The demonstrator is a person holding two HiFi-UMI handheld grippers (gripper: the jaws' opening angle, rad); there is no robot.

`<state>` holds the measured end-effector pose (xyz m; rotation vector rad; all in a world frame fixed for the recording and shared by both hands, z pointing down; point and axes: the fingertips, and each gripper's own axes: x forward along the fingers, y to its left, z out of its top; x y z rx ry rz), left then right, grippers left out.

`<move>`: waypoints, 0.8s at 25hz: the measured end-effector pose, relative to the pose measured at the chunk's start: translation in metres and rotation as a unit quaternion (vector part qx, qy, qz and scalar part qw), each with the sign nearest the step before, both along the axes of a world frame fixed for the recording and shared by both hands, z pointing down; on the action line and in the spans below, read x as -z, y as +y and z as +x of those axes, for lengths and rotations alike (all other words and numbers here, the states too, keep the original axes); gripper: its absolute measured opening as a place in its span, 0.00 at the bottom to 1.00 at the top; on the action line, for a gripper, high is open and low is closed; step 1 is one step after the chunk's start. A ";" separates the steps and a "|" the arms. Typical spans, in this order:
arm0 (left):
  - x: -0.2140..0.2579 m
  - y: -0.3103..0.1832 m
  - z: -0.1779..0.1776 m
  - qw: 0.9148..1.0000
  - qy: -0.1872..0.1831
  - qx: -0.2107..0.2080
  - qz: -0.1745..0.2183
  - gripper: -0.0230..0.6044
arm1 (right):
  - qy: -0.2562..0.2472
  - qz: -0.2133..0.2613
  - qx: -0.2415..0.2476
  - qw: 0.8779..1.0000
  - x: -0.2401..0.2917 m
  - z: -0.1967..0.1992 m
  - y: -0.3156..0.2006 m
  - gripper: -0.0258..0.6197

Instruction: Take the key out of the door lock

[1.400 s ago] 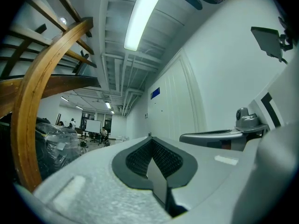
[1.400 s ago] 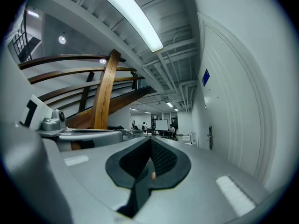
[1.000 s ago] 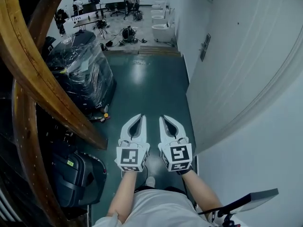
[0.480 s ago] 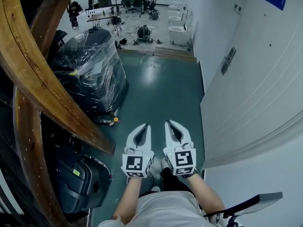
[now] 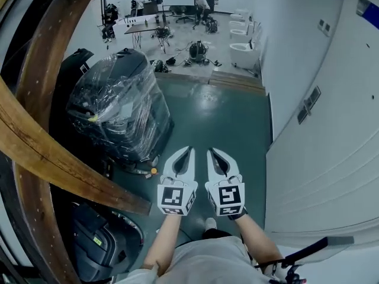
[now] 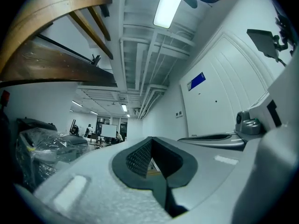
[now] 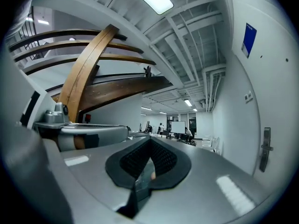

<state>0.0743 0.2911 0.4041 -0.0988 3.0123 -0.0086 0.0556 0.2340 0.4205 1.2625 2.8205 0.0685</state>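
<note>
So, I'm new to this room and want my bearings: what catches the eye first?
The big curved wooden beams sweeping down the left side, with a plastic-wrapped machine beside them. In the middle, the left tongs and right tongs are held out side by side, both shut; a white panelled wall fills the right.

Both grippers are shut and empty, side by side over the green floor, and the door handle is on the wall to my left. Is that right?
Not quite: the door handle is on the wall to your right, as the head view shows. The rest stands: the left gripper and right gripper are shut and empty, side by side over the green floor.
</note>
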 end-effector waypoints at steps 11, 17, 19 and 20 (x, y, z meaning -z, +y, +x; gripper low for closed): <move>0.007 0.066 -0.144 1.000 0.012 0.004 0.007 0.04 | 0.035 -0.029 -0.031 0.999 0.008 -0.178 0.028 0.04; -0.002 0.115 -0.237 0.999 0.012 -0.034 0.029 0.04 | 0.030 -0.014 -0.063 0.997 0.004 -0.257 0.076 0.04; 0.001 0.131 -0.268 0.998 0.011 -0.051 0.033 0.04 | 0.032 -0.015 -0.074 0.997 0.008 -0.284 0.094 0.04; 0.005 0.139 -0.283 0.998 0.010 -0.059 0.034 0.04 | 0.033 -0.016 -0.079 0.996 0.010 -0.297 0.103 0.04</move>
